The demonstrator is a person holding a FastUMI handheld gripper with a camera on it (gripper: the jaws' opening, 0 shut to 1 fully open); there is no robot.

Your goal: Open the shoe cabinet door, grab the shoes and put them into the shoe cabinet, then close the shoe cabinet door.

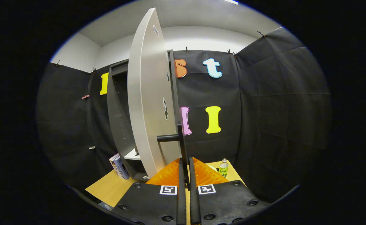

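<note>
Gripper [185, 175] level, pointing forward. Jaws nearly closed, only a thin slit between them. Fingers [181, 184] run parallel, side by side. Whether they pinch anything can't be told.

Square black-and-white marker tags on both halves of my gripper [185, 168], no words on them, green label on the bottle [223, 168] too small to read, door stickers illegible

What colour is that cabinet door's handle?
Black bar handle on the pale grey cabinet door; gripper view.
</note>
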